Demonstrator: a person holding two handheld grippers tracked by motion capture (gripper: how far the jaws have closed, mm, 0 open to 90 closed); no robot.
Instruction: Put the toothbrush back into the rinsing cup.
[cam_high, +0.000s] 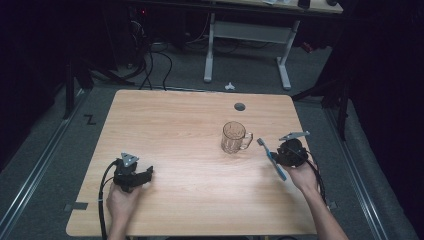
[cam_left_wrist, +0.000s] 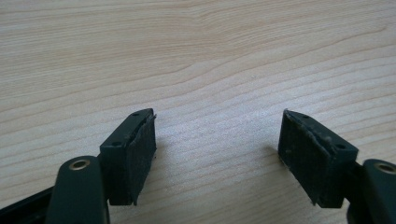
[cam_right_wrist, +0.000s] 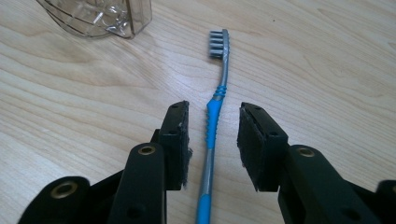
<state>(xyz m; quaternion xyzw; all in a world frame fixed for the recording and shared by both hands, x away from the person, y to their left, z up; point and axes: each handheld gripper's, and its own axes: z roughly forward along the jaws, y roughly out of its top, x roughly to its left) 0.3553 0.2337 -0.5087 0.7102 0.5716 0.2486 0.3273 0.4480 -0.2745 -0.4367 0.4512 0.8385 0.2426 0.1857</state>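
Left gripper (cam_left_wrist: 217, 149), 2 black jaws wide apart w/ nothing between, low over wood table (cam_left_wrist: 201, 56).

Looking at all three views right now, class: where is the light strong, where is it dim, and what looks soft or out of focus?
High view: the table is lit, the floor and surroundings fall dark, and the picture is slightly soft. Left gripper view: even light, wood grain crisp, small shadows under the left tongs. Right gripper view: toothbrush sharp, glass mug cut off at the top edge.

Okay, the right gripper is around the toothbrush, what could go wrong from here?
The right gripper is open, its fingers straddling the blue and grey toothbrush lying flat on the wooden table. The thin handle could slip or pivot on closing. The clear glass mug stands nearby; a swing might knock it.
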